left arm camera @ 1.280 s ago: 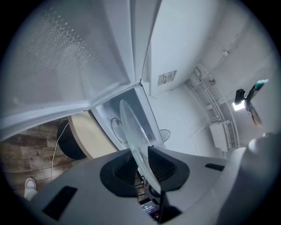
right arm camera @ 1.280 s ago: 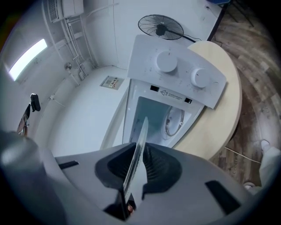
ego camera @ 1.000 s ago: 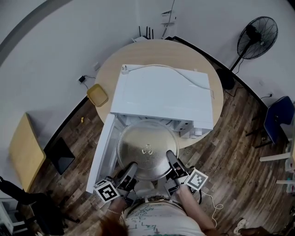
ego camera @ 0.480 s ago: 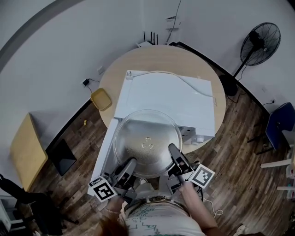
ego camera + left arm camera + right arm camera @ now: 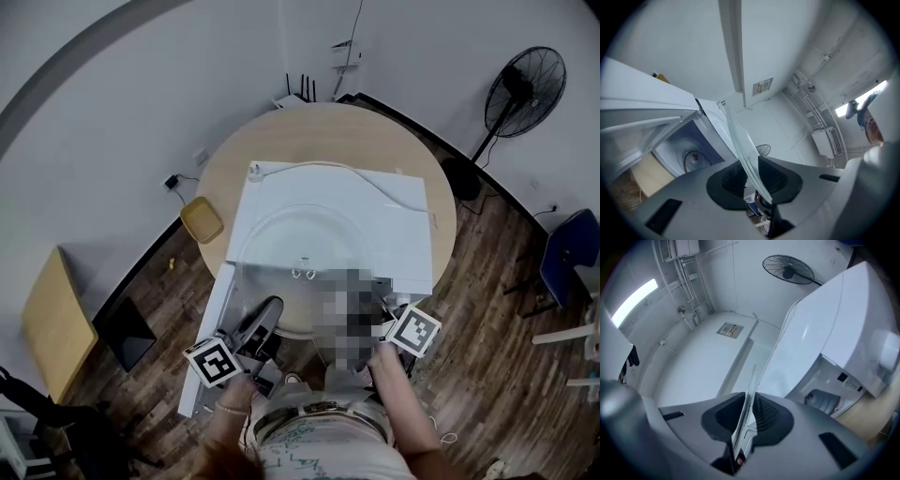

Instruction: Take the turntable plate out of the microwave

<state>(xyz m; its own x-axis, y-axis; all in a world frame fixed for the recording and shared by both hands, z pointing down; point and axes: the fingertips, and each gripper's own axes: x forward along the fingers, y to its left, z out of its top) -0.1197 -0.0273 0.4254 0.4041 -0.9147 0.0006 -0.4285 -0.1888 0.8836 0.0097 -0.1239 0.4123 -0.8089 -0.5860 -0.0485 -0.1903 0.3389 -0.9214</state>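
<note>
Support surface: one round wooden table (image 5: 375, 141) standing on a dark plank floor (image 5: 478, 272). A white microwave (image 5: 403, 234) sits directly on the table, on its near half, with its front at the near edge. A small yellow tray (image 5: 202, 219) lies at the left rim, near the microwave's left side. The far half of the tabletop is bare wood.

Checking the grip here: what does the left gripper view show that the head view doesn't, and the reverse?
Only the left gripper view: the left gripper's black pads clamped on the clear glass turntable plate's rim. Only the head view: the round wooden table, small yellow tray and blue chair. Both: the plate, white microwave and black standing fan.
</note>
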